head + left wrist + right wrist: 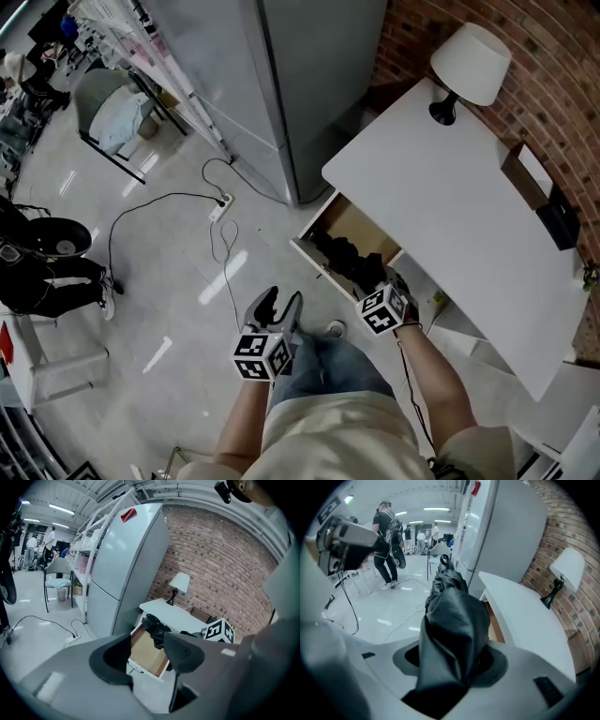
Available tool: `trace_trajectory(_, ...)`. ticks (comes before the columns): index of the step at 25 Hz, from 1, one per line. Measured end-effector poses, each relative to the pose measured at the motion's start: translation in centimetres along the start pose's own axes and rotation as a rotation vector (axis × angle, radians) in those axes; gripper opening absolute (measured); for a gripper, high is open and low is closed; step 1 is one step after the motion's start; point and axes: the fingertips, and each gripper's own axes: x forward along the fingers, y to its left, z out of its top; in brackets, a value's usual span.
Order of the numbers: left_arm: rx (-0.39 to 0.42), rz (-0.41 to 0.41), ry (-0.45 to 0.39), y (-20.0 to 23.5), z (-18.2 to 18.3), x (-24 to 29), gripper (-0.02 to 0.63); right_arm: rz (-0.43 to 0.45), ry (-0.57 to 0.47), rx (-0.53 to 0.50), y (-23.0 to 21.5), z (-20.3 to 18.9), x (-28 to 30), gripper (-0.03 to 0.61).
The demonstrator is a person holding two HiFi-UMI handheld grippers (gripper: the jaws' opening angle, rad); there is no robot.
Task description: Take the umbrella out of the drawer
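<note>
Umbrella [352,261]: where is it right now?

In the right tool [375,279], which is clamped on it. The right gripper view shows the folded black fabric bunched between the two jaws of that tool [451,659], with the rest of the umbrella [452,616] sticking out past them. From the head view it hangs over the open drawer [314,246], and I'd judge it mostly lifted clear, though I cannot tell whether its far end touches the drawer floor.

Why grip it there?

Probably because the bundled canopy is thick and soft, so the jaws bite without slipping. Holding near one end lets the length come up out of the drawer under the edge of the white tabletop [450,197].

And the left tool [270,314]?

Its jaws stand wide with nothing between them. Through that gap [147,656] you see only the drawer [147,656] beyond. It hangs over the floor [178,281], apart from the drawer, likely just kept out of the way.

Any writing?

None readable. The cube [384,311] on each tool carries only black-and-white square markers. A red tag [127,514] sits atop the refrigerator [126,569], too small to read. The lamp [469,66] is plain.
</note>
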Motion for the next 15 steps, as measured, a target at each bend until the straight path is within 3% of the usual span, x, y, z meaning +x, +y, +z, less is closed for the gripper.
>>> trace_trajectory(10,0.039,-0.025,-0.009,-0.7,-0.2,-3.6,0.102,-0.012,-0.194,0.349,4.2,1.5,-7.9,0.229)
trace_trajectory(15,0.092,-0.069,-0.016,-0.9,-1.4,-7.2,0.06,-0.063,-0.266,0.444,7.8,1.6,-11.8,0.229)
